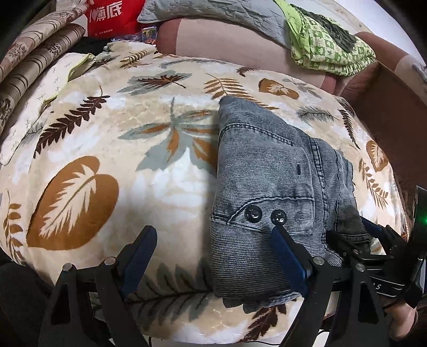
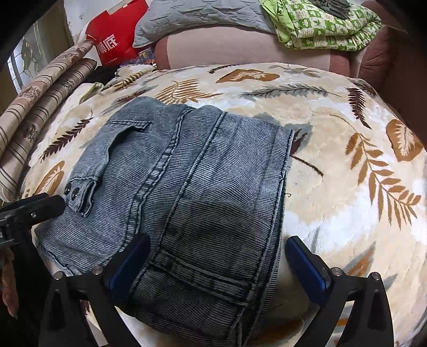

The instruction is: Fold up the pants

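Grey-blue denim pants point(image 1: 267, 170) lie folded into a compact bundle on a leaf-patterned blanket point(image 1: 106, 160). In the left wrist view my left gripper point(image 1: 213, 235) is open, its right finger over the bundle's near left part by two snap buttons point(image 1: 264, 215), its left finger over the blanket. My right gripper point(image 1: 373, 240) shows at the bundle's right edge. In the right wrist view the pants point(image 2: 186, 186) fill the middle, and my right gripper point(image 2: 216, 251) is open, its fingers on either side of the near folded end. The left gripper point(image 2: 40, 208) shows at the left.
A pinkish sofa back point(image 2: 240, 48) runs behind the blanket point(image 2: 347, 173). On it lie a grey quilted cushion point(image 2: 192, 16) and folded green patterned cloth point(image 2: 320, 24). A red bag point(image 2: 117, 37) and striped floral bolsters point(image 2: 40, 106) stand at the left.
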{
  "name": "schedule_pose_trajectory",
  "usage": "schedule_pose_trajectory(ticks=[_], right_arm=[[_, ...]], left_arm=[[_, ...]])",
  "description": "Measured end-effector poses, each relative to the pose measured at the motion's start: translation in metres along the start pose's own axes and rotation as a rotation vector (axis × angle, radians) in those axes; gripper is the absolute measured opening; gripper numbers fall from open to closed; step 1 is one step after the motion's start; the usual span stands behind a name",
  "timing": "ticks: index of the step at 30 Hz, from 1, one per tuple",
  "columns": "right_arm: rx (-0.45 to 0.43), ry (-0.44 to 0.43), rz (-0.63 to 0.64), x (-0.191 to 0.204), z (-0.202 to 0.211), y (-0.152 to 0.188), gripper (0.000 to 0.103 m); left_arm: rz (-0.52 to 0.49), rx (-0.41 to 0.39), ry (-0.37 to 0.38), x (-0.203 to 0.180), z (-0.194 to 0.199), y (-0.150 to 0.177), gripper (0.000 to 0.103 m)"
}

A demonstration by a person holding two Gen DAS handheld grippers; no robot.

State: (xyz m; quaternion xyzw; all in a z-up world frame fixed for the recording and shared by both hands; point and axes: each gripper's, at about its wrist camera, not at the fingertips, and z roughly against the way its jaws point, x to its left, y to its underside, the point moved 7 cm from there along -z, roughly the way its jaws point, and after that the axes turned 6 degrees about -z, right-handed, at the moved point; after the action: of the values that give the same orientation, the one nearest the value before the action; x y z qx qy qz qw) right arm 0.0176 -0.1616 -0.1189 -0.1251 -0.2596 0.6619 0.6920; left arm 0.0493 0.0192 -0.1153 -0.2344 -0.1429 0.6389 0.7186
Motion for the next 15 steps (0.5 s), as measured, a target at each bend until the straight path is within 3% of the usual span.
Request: schedule_pose_trajectory(ticks=[15], right_arm=[[-0.001, 0.0, 0.0, -0.0002, -0.0005, 0.0001, 0.103]], left_arm=[[-0.031, -0.017, -0.025, -0.0023, -0.0003, -0.0019, 0.088]])
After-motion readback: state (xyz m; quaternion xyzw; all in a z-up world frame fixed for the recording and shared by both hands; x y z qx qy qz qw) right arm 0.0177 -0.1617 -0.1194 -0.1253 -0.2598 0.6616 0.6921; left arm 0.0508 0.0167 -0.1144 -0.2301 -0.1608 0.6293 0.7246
